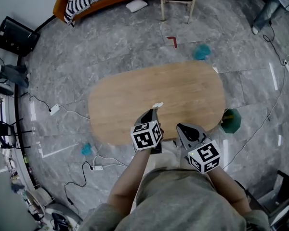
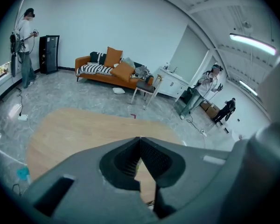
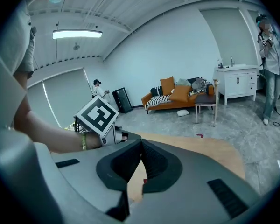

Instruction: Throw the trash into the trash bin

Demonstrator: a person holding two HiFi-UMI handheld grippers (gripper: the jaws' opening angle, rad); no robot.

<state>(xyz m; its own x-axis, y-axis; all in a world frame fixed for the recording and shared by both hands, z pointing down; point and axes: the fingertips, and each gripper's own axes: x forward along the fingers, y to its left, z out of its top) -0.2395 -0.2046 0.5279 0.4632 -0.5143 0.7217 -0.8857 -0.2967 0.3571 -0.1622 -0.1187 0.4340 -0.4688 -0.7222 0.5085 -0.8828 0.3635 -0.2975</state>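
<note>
The left claw point(image 1: 154, 109) point(image 2: 140, 140) is closed, and in the head view a small white scrap point(image 1: 158, 104) sticks out at its tip, above the near edge of the bench point(image 1: 159, 83). In the left gripper view the pads meet and the scrap can't be made out. The right claw point(image 1: 178, 126) point(image 3: 141, 143) is just beside it, jaws together with nothing between them. The green bin point(image 1: 230, 121) stands on the floor by the bench's right end.

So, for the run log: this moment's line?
left gripper: shut on small white scrap | right gripper: shut | green bin: floor, beside oval wooden table
</note>
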